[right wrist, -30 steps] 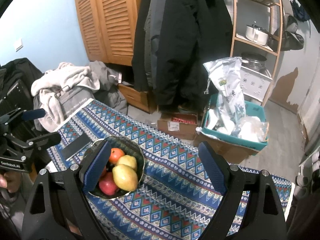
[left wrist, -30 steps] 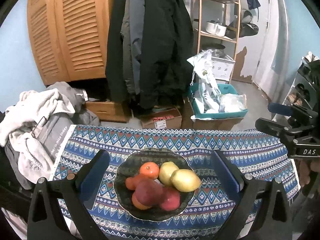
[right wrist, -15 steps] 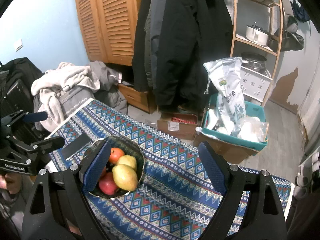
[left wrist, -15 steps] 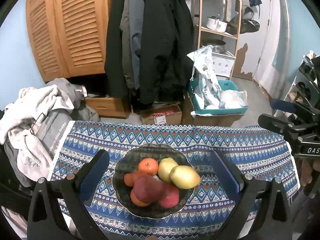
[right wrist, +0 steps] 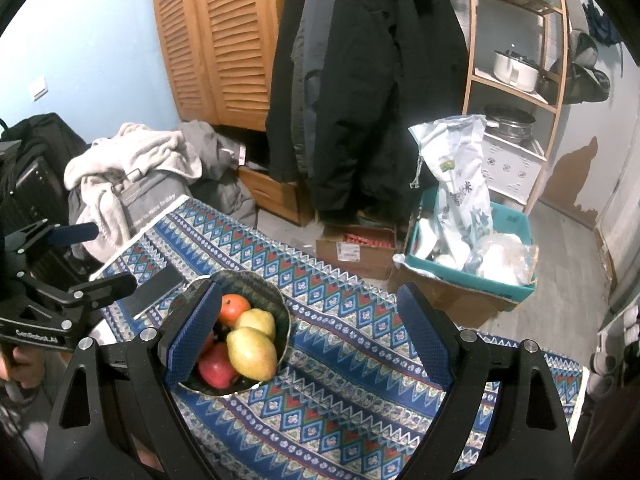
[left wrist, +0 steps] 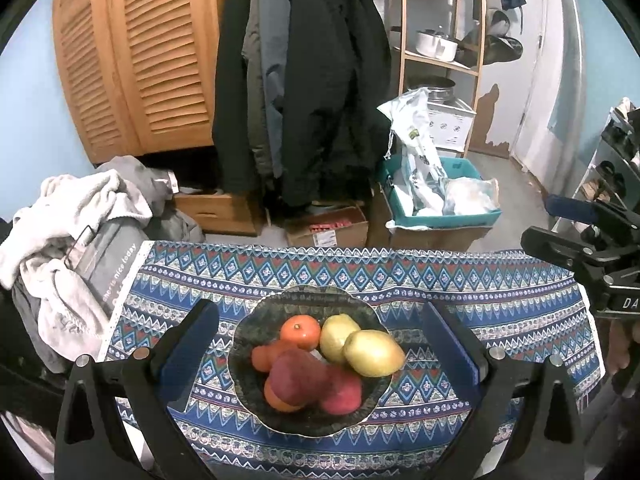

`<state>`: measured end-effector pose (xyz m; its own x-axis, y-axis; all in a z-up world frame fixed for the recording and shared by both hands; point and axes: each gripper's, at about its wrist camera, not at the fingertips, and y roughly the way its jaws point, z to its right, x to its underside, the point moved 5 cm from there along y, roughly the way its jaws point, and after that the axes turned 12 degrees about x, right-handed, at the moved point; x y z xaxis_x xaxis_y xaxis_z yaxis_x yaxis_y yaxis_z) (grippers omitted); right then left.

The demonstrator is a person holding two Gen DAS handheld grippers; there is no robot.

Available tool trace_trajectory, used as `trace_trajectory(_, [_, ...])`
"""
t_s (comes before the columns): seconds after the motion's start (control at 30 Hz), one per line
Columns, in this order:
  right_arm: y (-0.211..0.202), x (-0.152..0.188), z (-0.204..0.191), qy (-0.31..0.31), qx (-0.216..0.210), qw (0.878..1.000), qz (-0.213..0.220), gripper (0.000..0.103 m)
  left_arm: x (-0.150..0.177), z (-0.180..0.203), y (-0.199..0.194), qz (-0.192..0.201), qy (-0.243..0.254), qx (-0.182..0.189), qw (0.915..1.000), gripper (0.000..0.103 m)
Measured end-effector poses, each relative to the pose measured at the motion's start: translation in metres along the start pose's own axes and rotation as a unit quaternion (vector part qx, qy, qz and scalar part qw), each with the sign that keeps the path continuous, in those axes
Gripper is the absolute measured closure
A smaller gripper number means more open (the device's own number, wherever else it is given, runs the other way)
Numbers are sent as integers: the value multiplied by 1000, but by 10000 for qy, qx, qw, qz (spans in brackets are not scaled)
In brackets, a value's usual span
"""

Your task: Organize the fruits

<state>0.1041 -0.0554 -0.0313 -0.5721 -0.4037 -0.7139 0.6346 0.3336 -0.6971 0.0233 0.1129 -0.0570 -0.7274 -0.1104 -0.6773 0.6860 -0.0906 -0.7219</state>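
A dark bowl point(left wrist: 256, 320) sits on the blue patterned tablecloth point(left wrist: 500, 304). It holds an orange point(left wrist: 300, 332), two yellow pears point(left wrist: 374, 353), red apples point(left wrist: 298, 376) and more orange fruit. My left gripper point(left wrist: 320, 344) is open and empty, its fingers to either side of the bowl, above it. My right gripper point(right wrist: 308, 340) is open and empty, to the right of the bowl point(right wrist: 280, 312); its left finger hides part of the fruit point(right wrist: 252, 352). The right gripper also shows at the right edge of the left wrist view point(left wrist: 592, 248).
A dark phone-like slab point(right wrist: 156, 286) lies on the cloth left of the bowl. A pile of clothes point(left wrist: 76, 232) is at the table's left end. Beyond the far edge are cardboard boxes point(left wrist: 328, 228), a teal bin point(left wrist: 440, 204), hanging coats and a shelf.
The left wrist view has shifted a little: the bowl sits slightly higher and left in frame. The right gripper's view is almost unchanged. Both grippers stay open.
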Motion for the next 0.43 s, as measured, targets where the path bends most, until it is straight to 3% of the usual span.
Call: trace_trajectory(0.43, [0, 1, -3, 3, -8, 10000, -15, 15, -1, 0, -2, 37, 11, -4, 10000, 1])
